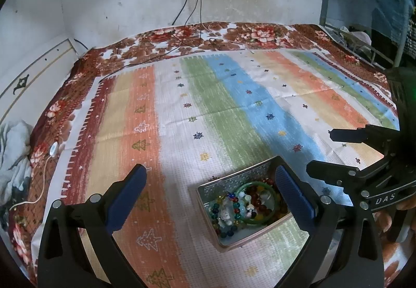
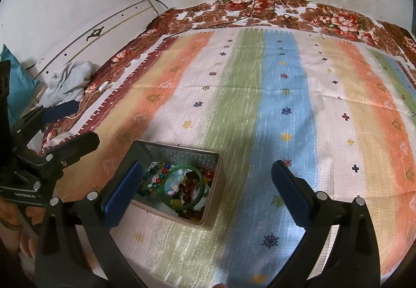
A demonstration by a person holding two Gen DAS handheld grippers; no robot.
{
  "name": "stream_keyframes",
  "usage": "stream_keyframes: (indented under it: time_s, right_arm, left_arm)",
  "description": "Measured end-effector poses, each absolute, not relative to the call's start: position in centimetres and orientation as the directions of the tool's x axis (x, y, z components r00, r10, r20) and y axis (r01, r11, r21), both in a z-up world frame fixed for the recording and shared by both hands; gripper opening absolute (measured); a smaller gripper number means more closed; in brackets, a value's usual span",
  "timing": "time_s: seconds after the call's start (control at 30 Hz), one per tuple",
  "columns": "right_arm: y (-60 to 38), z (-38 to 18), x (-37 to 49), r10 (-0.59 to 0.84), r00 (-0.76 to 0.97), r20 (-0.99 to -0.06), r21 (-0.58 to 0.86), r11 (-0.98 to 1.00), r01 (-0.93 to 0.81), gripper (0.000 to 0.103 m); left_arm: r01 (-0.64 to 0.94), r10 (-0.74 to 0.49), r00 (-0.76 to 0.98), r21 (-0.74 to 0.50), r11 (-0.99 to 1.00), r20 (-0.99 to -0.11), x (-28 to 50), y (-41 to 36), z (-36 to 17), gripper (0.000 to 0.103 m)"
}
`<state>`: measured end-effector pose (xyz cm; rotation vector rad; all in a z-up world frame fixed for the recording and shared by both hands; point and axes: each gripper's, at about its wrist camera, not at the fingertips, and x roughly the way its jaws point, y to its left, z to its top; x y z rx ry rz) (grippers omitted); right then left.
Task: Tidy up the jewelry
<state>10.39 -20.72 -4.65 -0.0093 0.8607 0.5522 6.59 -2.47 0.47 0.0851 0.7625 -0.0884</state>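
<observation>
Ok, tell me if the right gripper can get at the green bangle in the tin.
Probably yes. The right gripper is open, the tin has no lid, and the green bangle lies on top of the beads with nothing over it.

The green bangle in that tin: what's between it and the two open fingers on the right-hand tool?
Nothing separate. In the right wrist view the green bangle sits atop beads in the tin, beside the right gripper's left finger.

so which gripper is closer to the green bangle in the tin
Left, narrowly. The left gripper has one finger over the tin beside the green bangle; the right gripper frames it, fingers farther off.
</observation>
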Motion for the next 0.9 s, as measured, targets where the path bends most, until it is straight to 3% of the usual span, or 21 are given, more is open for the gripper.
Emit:
stream_keyframes:
  time_s: [0.9]
  right_arm:
    - [-20.41,-4.99,10.41,0.455,0.516,-0.726,0.206,0.859,-0.468,0.098]
  left_arm:
    - [0.117,-0.05,0.707,0.046,0.992,-0.705,6.75,-2.71,-0.08,0.097]
